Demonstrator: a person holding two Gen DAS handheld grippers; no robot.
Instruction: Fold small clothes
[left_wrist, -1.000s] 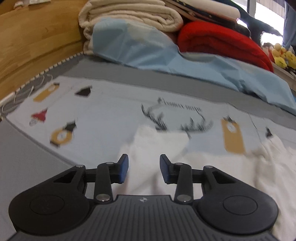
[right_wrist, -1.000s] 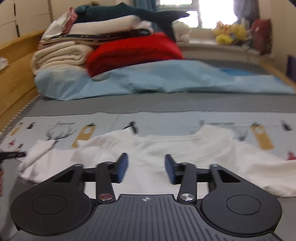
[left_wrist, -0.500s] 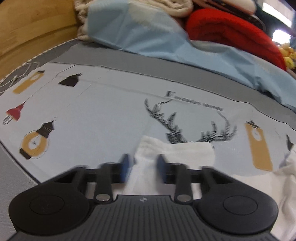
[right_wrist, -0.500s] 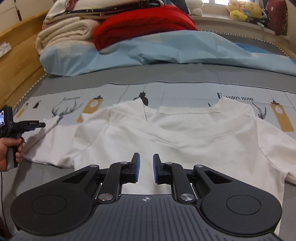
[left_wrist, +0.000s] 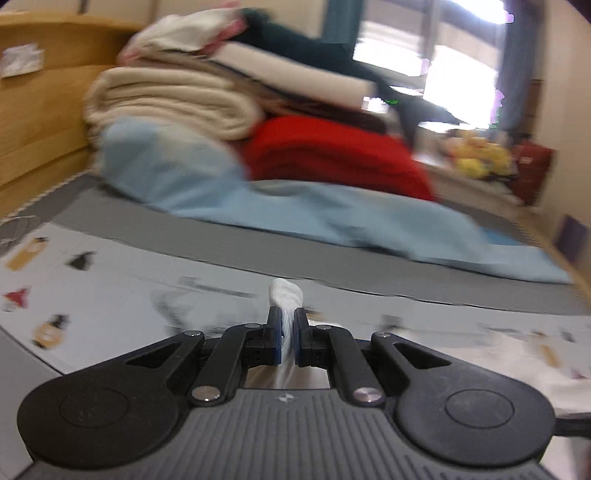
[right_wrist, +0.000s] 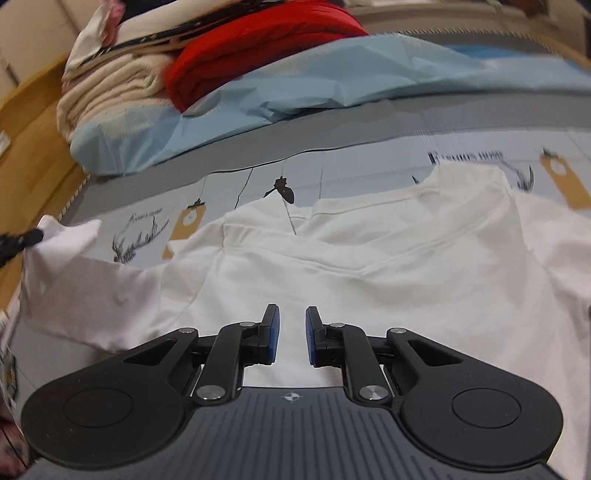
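Observation:
A small white shirt (right_wrist: 388, 266) lies spread on the printed mat (right_wrist: 369, 170), collar toward the far side. My left gripper (left_wrist: 288, 334) is shut on the cuff of the shirt's left sleeve (left_wrist: 285, 295); the bunched white cloth sticks up between the pads. In the right wrist view that sleeve (right_wrist: 70, 258) is lifted off the mat at the far left, held by the left gripper (right_wrist: 22, 240). My right gripper (right_wrist: 291, 332) hovers over the shirt's body with its jaws narrowly apart and nothing between them.
A light blue sheet (right_wrist: 332, 74), a red blanket (right_wrist: 258, 44) and a stack of cream blankets (left_wrist: 173, 103) lie at the far side. A wooden bed frame (left_wrist: 37, 129) is at the left. Plush toys (left_wrist: 476, 155) sit by the window.
My left gripper has closed on the sleeve cuff and lifted it off the mat. My right gripper has moved down closer over the shirt's body, with its jaws a little wider apart than half a second ago.

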